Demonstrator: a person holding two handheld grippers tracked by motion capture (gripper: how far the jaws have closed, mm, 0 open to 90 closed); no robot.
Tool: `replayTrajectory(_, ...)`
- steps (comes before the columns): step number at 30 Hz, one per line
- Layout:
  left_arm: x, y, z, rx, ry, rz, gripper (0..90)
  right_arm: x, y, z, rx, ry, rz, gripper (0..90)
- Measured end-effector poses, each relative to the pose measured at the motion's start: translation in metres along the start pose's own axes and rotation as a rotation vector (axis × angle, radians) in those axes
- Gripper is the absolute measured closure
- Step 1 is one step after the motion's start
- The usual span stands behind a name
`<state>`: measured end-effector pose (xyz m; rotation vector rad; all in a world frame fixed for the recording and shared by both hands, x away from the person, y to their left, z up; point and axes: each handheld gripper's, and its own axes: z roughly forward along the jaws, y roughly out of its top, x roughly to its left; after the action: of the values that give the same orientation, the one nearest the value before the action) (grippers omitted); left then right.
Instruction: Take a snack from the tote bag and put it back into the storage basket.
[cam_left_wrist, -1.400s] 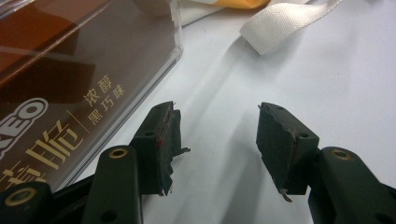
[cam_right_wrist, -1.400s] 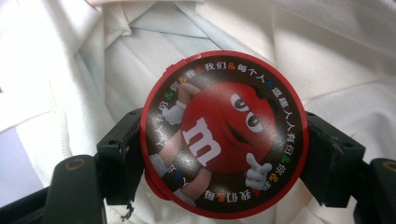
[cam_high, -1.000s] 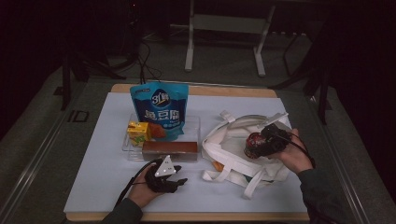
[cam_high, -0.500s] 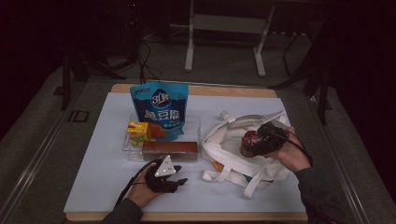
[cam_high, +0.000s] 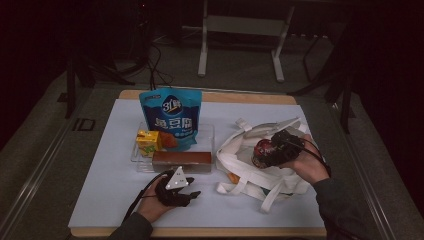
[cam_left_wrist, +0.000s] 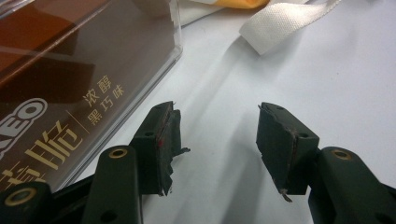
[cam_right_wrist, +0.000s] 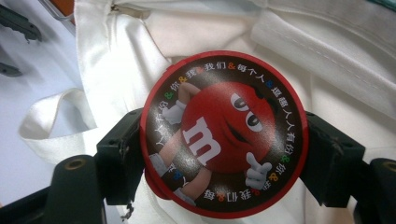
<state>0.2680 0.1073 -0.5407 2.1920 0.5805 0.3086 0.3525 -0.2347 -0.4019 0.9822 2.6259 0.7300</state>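
Tin (cam_right_wrist: 224, 133) lid faces camera, right claw (cam_right_wrist: 224, 154) clamping sides.

One round red candy tin (cam_right_wrist: 224, 133) sits between the jaws of the right tool (cam_high: 280, 150). One white cloth bag (cam_high: 250, 167) lies under it. Beside the left tool (cam_high: 187, 192): one brown box (cam_high: 181, 160), one clear tray (cam_high: 210, 131), one blue pouch (cam_high: 170, 117) and one yellow carton (cam_high: 148, 141).
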Motion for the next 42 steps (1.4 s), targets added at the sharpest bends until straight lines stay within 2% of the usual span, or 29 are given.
replayTrajectory(42, 0.000, 0.000, 0.000, -0.001, -0.001, 0.000, 47.1, 0.028, 0.033, 0.000, -0.033, 0.065, -0.050, 25.4)
